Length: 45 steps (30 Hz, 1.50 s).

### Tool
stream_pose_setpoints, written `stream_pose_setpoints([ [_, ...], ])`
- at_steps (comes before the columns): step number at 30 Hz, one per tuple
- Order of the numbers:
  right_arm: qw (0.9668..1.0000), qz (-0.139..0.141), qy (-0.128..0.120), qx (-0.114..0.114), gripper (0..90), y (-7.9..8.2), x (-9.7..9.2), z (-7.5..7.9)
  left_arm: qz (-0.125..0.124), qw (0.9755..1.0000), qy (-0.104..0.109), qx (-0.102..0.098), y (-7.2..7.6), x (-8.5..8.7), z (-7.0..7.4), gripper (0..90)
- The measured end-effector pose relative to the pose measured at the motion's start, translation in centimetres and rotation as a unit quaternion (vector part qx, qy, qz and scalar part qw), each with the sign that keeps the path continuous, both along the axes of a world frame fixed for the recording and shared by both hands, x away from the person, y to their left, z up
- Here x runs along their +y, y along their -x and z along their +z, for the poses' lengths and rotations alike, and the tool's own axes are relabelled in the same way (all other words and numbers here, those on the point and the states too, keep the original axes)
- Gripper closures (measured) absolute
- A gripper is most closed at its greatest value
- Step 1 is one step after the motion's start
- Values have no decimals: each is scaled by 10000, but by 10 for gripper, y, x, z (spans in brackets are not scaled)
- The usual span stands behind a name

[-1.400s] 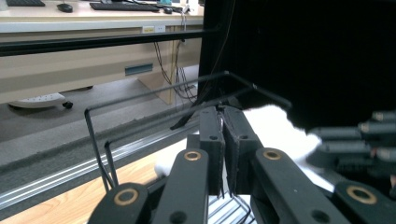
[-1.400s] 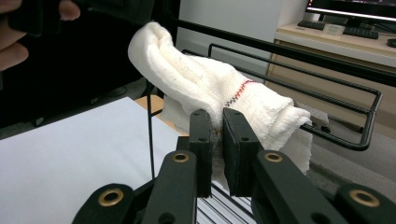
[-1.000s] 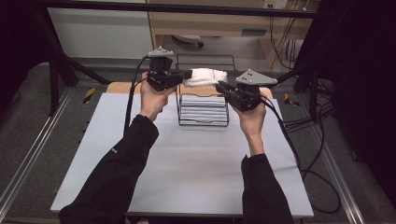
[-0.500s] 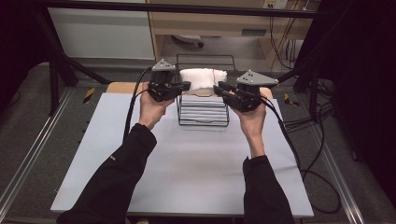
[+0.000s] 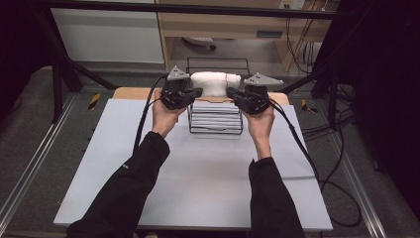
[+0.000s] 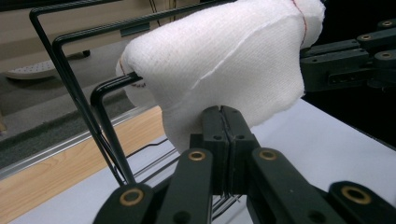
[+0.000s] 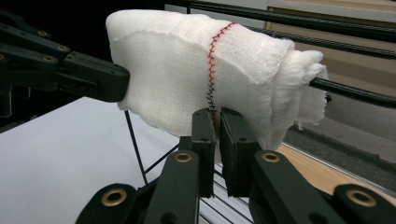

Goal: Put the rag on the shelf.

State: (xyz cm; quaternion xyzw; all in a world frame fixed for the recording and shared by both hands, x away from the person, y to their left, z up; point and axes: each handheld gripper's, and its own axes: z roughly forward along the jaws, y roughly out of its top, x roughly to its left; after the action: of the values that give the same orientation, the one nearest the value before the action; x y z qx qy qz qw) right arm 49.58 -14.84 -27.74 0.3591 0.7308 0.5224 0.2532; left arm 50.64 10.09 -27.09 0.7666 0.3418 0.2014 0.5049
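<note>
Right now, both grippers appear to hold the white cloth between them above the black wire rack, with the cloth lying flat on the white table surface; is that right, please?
Not quite. Both the left gripper and the right gripper do pinch the white cloth at opposite ends, but it does not lie on the table. It is bunched up and draped over the top rail of the black wire rack, as the left gripper view shows.

Near half of the worktop point(image 5: 198, 183) is bare on the person's side, open to approach from front and both flanks. A black wire rack point(image 5: 216, 119) stands at the far middle, its top rails blocked by a draped white cloth point(image 5: 214, 83). Left gripper point(image 5: 195, 92) and right gripper point(image 5: 233, 93) occupy both rack ends
</note>
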Motion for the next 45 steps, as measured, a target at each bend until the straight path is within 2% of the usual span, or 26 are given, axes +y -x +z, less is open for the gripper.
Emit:
stream_pose_setpoints([
  [6, 10000, 56, -3, -82, 800, 6, -3, 3, -51, 9999, 64, -62, 4, 5, 1, 877],
  [12, 9997, 130, -137, -138, 690, 22, -11, 9, -151, 9998, 133, -93, 18, 14, 4, 818],
  [15, 9994, 222, -236, -76, 601, 28, -16, 12, -201, 9997, 90, -82, 24, 19, 3, 747],
  [19, 9994, 323, -143, 37, 461, 35, -18, 12, -230, 9997, 28, -2, 29, 27, -2, 612],
  [22, 9994, 339, -62, 78, 370, 40, -21, 8, -216, 9998, 23, 26, 34, 35, -8, 500],
  [25, 9992, 322, -143, 181, 286, 43, -25, 2, -215, 9997, -48, 61, 39, 42, -15, 387],
  [29, 9990, 289, -102, 324, 191, 46, -30, -7, -151, 9996, -223, 17, 49, 55, -26, 282],
  [32, 9981, 344, -196, 463, 137, 48, -33, -14, -104, 9995, -270, 127, 54, 65, -38, 203],
  [37, 9975, 407, -102, 563, 61, 53, -37, -26, -57, 9987, -414, 289, 64, 81, -59, 122],
  [41, 9966, 530, -57, 624, 34, 58, -39, -39, -27, 9982, -395, 443, 73, 94, -76, 72],
  [45, 9955, 603, 26, 726, 17, 64, -40, -52, -2, 9977, -390, 551, 82, 107, -93, 61],
])
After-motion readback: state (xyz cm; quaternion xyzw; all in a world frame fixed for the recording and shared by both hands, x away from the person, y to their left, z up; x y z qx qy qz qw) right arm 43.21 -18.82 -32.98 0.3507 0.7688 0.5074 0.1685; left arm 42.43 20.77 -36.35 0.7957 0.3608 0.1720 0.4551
